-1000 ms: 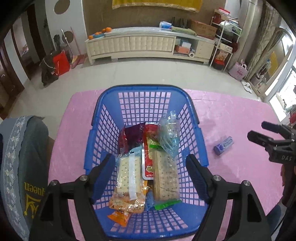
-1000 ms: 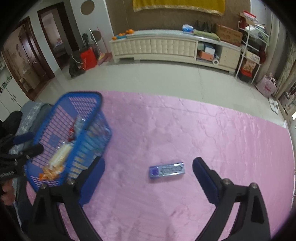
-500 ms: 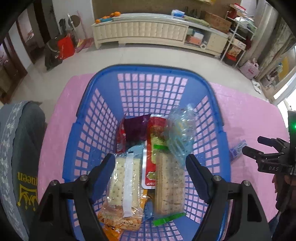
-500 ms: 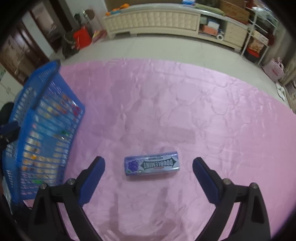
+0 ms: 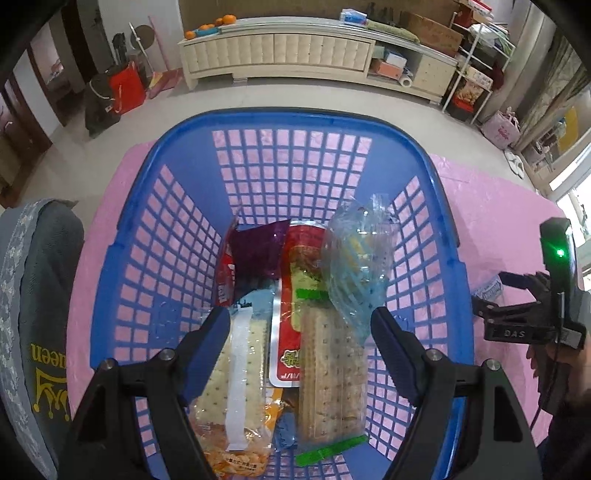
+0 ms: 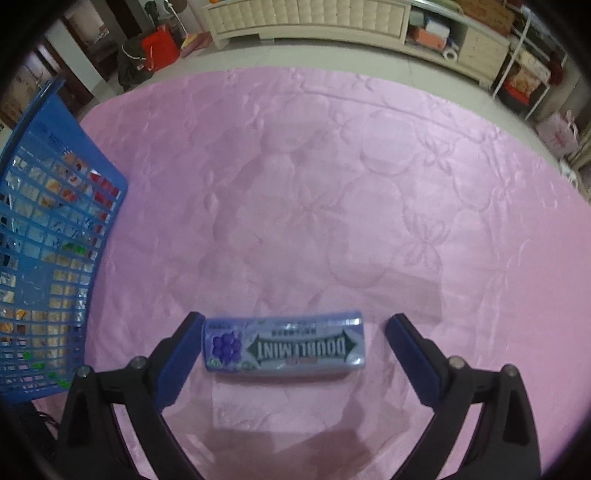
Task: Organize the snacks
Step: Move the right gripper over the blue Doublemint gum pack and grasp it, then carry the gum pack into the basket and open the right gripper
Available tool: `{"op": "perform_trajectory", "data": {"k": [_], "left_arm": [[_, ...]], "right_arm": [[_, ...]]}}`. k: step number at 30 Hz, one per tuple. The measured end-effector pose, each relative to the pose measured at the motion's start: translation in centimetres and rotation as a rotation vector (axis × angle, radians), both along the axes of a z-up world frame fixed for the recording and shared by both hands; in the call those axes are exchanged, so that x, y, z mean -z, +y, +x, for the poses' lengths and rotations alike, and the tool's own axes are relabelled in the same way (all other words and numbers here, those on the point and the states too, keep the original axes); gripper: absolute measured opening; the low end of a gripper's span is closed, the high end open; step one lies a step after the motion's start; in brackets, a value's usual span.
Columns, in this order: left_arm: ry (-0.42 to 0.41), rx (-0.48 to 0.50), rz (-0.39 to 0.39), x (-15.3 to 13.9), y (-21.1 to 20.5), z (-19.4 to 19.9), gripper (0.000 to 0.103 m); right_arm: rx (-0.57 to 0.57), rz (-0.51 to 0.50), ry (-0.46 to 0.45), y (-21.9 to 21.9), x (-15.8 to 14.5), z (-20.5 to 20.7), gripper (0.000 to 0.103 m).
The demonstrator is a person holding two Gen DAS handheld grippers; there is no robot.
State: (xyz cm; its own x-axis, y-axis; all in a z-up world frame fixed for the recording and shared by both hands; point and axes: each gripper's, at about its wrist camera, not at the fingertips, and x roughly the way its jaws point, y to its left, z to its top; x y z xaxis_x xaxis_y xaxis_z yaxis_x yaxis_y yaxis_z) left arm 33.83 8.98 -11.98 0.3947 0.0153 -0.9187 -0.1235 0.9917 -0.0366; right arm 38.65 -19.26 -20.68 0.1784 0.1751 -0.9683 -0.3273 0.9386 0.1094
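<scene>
Doublemint gum pack [image 6: 284, 345] lies flat on the pink cloth [image 6: 332, 184], to the right of the blue basket [image 5: 122, 236]. Your right gripper [image 6: 291, 345] straddles it with jaws spread wide: left pad just beside the pack's end, right pad apart, nothing gripped. Your left gripper [image 5: 299, 339] hangs wide open over the cracker packs [image 5: 328, 373] in the basket, holding nothing.

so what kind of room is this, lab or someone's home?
Most likely a home living room: a long cream cabinet against the wall with oranges on top, cluttered wire shelving, and a table under a pink quilted cloth holding a blue snack basket.
</scene>
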Motion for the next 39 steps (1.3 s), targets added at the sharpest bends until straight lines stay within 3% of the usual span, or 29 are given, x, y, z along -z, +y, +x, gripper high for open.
{"op": "perform_trajectory", "data": {"k": [4,7,16,39], "left_arm": [[-0.003,0.008,0.009,-0.1,-0.3,0.1,0.077],[0.001,0.011,0.012,0.0,-0.6,0.2,0.077],[-0.025,0.039,0.023,-1.1,-1.1,-1.5,0.077],[-0.212,0.058,0.019,-9.7,1.7,-12.0,0.077]], "right_arm": [[-0.03,-0.047,-0.031,0.6,0.1,-0.6,0.097],[-0.064,-0.059,-0.068,1.0,-0.3,-1.6,0.083],[-0.052,-0.013,-0.09,1.4,-2.1,-3.8,0.083],[-0.149,0.108,-0.346,8.2,-18.1,-11.9,0.083]]}}
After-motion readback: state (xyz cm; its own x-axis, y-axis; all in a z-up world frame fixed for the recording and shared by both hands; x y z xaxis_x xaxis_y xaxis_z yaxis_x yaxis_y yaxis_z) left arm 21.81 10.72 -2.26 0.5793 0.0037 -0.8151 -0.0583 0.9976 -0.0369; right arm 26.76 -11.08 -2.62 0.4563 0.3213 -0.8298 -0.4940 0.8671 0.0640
